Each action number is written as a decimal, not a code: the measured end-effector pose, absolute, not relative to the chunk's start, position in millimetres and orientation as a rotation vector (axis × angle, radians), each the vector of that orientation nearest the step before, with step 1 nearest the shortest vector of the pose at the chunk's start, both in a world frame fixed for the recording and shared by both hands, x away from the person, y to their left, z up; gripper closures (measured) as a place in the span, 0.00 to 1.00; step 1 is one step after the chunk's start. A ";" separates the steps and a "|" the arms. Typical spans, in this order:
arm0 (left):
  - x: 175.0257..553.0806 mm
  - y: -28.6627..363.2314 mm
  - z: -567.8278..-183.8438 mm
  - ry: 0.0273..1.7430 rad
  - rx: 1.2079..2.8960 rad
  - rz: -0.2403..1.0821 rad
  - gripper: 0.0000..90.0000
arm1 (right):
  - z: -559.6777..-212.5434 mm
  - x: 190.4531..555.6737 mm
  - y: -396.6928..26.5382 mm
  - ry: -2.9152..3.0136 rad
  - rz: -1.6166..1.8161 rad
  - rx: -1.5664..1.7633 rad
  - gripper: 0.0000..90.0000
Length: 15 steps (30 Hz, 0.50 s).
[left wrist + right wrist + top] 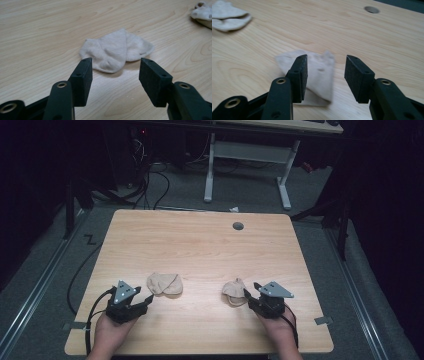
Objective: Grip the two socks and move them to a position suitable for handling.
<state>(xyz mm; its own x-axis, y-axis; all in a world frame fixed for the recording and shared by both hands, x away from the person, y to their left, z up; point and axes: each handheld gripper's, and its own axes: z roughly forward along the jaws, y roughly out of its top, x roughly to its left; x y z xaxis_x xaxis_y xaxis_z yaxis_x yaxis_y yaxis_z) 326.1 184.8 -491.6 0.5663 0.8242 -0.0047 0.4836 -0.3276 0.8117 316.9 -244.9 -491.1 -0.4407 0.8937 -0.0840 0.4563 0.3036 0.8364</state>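
Two beige socks lie apart on the wooden table (pixel 200 245): the left sock (pixel 165 283) flat toward the near left, the right sock (pixel 234 291) crumpled toward the near right. Left gripper (pixel 148 298) sits just short of the left sock, jaws spread wide with nothing between them, the sock just beyond the tips in the left gripper view. Right gripper (pixel 250 291) is at the right sock's edge, jaws likewise wide apart, not pressing the cloth.
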 end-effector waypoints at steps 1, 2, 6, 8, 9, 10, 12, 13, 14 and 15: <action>326.1 184.8 -491.6 1.049 1.987 0.531 0.50 | -491.1 316.9 -244.9 2.023 1.033 1.195 0.59; 326.2 184.4 -492.6 1.047 1.993 0.526 0.50 | -491.1 317.4 -240.0 2.039 1.040 1.188 0.59; 329.6 185.8 -497.2 1.051 2.012 0.524 0.50 | -493.4 324.5 -210.9 2.123 1.029 1.114 0.59; 330.7 186.4 -498.3 1.055 2.015 0.521 0.50 | -494.7 329.0 -199.1 2.152 0.996 1.081 0.58; 330.7 186.4 -498.3 1.055 2.015 0.521 0.50 | -495.6 330.9 -195.3 2.162 0.985 1.069 0.57; 330.9 186.4 -499.0 1.056 2.014 0.515 0.50 | -497.5 334.5 -190.1 2.179 0.965 1.060 0.57; 330.2 186.1 -498.8 1.049 2.019 0.517 0.50 | -502.1 340.5 -184.9 2.196 0.945 1.050 0.57; 329.4 186.2 -498.1 1.045 2.026 0.522 0.50 | -503.6 342.3 -183.6 2.208 0.935 1.047 0.57; 328.9 186.4 -497.8 1.042 2.025 0.525 0.50 | -505.5 343.9 -181.8 2.219 0.912 1.043 0.57; 328.2 186.9 -497.0 1.039 2.026 0.526 0.50 | -506.7 344.5 -180.8 2.222 0.903 1.045 0.56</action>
